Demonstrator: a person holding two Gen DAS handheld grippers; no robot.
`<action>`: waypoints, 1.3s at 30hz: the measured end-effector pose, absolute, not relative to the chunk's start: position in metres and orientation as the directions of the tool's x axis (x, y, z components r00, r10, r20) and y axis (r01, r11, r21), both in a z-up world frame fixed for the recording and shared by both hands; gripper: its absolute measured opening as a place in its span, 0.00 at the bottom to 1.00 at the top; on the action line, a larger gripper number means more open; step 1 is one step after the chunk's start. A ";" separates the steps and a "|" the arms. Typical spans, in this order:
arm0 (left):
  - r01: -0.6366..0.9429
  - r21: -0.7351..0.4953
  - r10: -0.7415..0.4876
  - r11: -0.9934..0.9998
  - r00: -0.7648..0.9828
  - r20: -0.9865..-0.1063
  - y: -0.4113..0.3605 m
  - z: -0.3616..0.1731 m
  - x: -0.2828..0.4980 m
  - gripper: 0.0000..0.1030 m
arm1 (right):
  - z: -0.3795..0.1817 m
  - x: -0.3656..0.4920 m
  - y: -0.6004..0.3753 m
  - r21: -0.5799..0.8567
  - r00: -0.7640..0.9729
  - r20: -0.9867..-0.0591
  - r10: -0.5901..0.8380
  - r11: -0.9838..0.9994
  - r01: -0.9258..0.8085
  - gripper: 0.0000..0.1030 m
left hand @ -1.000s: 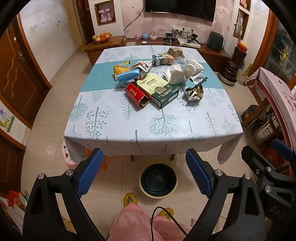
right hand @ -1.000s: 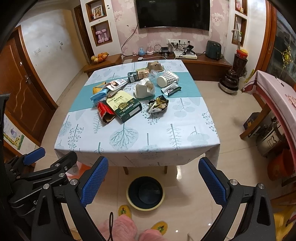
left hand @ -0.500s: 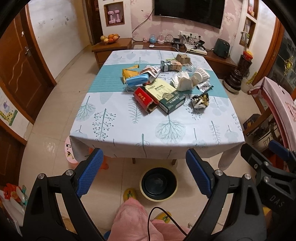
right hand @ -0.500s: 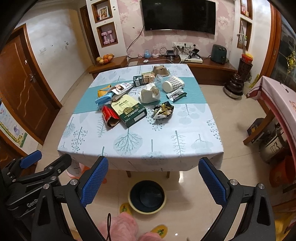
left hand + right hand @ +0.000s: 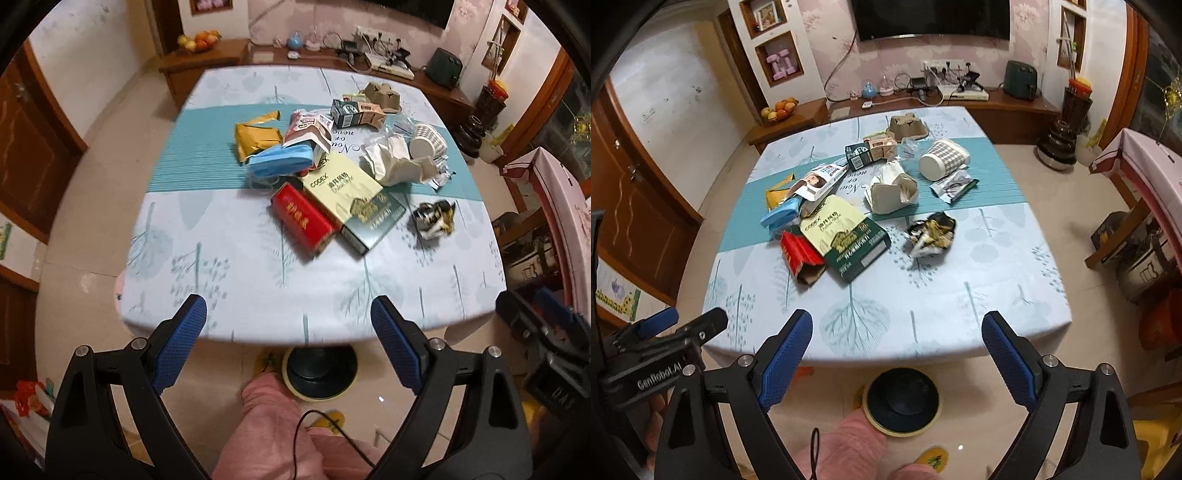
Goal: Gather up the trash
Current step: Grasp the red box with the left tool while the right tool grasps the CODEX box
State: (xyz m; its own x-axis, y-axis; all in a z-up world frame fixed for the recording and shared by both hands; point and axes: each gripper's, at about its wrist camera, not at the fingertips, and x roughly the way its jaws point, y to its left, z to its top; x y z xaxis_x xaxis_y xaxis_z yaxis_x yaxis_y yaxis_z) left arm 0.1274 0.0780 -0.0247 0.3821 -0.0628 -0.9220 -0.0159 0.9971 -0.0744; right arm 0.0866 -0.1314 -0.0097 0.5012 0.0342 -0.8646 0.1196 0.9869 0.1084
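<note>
Two tongs, left (image 5: 288, 332) and right (image 5: 897, 345), spread wide, empty, red carton (image 5: 801, 256) perhaps open-ended, mouth toward near table (image 5: 960, 295) edge.

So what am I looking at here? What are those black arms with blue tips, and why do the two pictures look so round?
There is no robot. A person holds a hand-held gripper in each hand, a clamp with two fingers tipped with blue pads. Each carries a wide-angle camera looking forward along its fingers, which bends the room round. One picture comes from the left hand-held gripper, the other from the right hand-held gripper. Both are open and hold nothing.

Ahead is a table under a tree-patterned cloth, covered with trash: a red box, a yellow and green box, a blue packet, crumpled paper, a checked paper cup on its side, and a crumpled wrapper. On the floor near the person's feet stands a round dark bin, probably where the trash goes.
</note>
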 end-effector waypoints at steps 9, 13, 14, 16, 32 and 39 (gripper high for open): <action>-0.148 -0.202 -0.172 0.968 0.193 -0.966 0.093 -0.116 0.244 0.84 | -0.059 0.194 -0.119 0.135 0.462 -0.885 0.056 0.981 0.140 0.86; -0.200 -0.183 -0.158 0.963 0.135 -0.978 0.091 -0.155 0.270 0.82 | -0.080 0.224 -0.117 0.134 0.450 -0.891 0.062 0.983 0.129 0.85; -0.203 -0.178 -0.154 0.963 0.129 -0.980 0.090 -0.162 0.273 0.81 | -0.083 0.227 -0.118 0.135 0.450 -0.891 0.064 0.983 0.127 0.85; -0.219 -0.200 -0.180 0.955 0.109 -0.978 0.088 -0.176 0.277 0.76 | -0.091 0.239 -0.118 0.128 0.449 -0.891 0.062 0.985 0.118 0.85; -0.173 -0.199 -0.174 0.965 0.149 -0.973 0.089 -0.202 0.275 0.36 | -0.123 0.279 -0.100 0.141 0.424 -0.897 0.124 0.990 0.009 0.85; -0.204 -0.156 -0.127 0.966 0.147 -0.981 0.112 -0.205 0.265 0.36 | -0.144 0.296 -0.085 0.163 0.386 -0.904 0.186 0.982 -0.093 0.91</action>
